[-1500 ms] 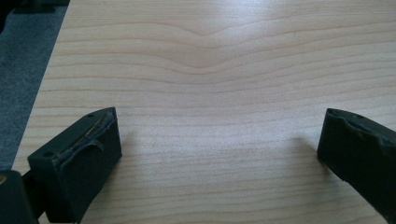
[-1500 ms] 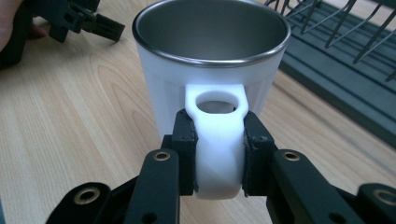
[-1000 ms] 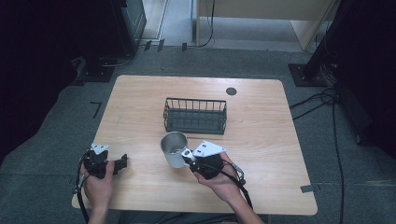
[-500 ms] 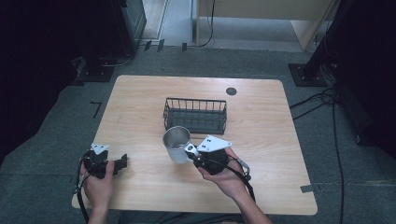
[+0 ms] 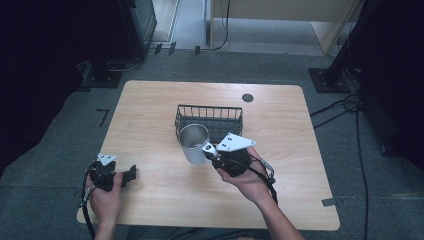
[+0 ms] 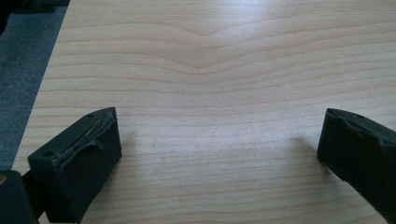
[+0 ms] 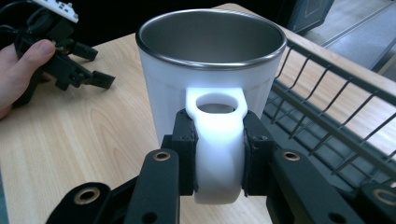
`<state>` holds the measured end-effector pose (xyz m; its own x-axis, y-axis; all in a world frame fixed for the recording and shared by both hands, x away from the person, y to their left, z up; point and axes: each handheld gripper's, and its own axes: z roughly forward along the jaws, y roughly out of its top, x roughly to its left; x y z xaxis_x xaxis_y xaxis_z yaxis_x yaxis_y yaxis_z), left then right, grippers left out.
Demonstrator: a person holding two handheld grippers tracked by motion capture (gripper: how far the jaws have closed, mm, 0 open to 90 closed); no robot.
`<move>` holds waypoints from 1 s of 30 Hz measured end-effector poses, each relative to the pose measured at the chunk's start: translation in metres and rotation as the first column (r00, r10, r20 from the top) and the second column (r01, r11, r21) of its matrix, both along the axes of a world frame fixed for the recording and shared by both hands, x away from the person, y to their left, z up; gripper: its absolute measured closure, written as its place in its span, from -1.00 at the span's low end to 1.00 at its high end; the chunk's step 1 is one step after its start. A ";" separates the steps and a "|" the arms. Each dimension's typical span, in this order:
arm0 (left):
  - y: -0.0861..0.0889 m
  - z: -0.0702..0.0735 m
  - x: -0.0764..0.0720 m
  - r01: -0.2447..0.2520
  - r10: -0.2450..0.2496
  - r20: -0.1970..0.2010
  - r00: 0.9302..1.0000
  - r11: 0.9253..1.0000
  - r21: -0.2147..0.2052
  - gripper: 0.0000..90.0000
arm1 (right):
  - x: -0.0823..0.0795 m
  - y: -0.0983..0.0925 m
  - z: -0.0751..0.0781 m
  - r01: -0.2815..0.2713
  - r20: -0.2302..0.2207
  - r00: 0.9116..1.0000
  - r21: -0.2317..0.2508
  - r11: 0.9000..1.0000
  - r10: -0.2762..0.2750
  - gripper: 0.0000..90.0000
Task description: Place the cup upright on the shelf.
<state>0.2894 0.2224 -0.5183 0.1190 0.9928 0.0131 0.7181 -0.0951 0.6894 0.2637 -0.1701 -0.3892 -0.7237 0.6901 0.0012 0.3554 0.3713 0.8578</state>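
Observation:
A white mug with a steel rim hangs upright above the table, just in front of a black wire basket. My right gripper is shut on the mug's white handle, one jaw on each side of it. The mug is empty inside. At the table's near left corner my left gripper rests low over the wood, open, with nothing between its jaws. In its own view the left gripper has bare wood between its two pads.
The wooden table has a dark round grommet at the back right. Grey carpet, cables and dark equipment surround the table. The wire basket lies close to the right of the mug.
My right gripper has lifted the mug and carried it back toward the wire basket. The left gripper has stayed in place.

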 end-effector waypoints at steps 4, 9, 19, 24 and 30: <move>0.000 0.000 0.000 -0.002 0.002 0.002 1.000 1.000 -0.001 -1.00 | 0.005 -0.004 0.007 0.011 0.010 1.000 0.001 1.000 -0.011 0.60; 0.000 0.000 0.000 -0.001 0.001 0.002 1.000 1.000 -0.001 -1.00 | 0.009 -0.010 0.015 0.024 0.022 0.999 0.003 1.000 -0.024 0.60; 0.000 0.000 0.000 -0.001 0.001 0.000 1.000 1.000 -0.001 -1.00 | 0.021 -0.019 0.027 0.053 0.045 0.998 0.000 0.999 -0.053 0.60; 0.000 0.000 0.000 -0.002 0.002 0.001 1.000 1.000 -0.003 -1.00 | 0.031 -0.024 0.029 0.076 0.048 0.996 0.003 0.997 -0.076 0.60; 0.000 0.000 0.000 -0.001 0.001 0.001 1.000 1.000 -0.001 -1.00 | 0.042 -0.026 0.034 0.091 0.057 0.994 -0.007 0.996 -0.090 0.60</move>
<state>0.2895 0.2223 -0.5183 0.1180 0.9929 0.0120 0.7177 -0.0936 0.6900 0.3058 -0.1966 -0.3551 -0.6570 0.7526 -0.0448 0.3393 0.3482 0.8739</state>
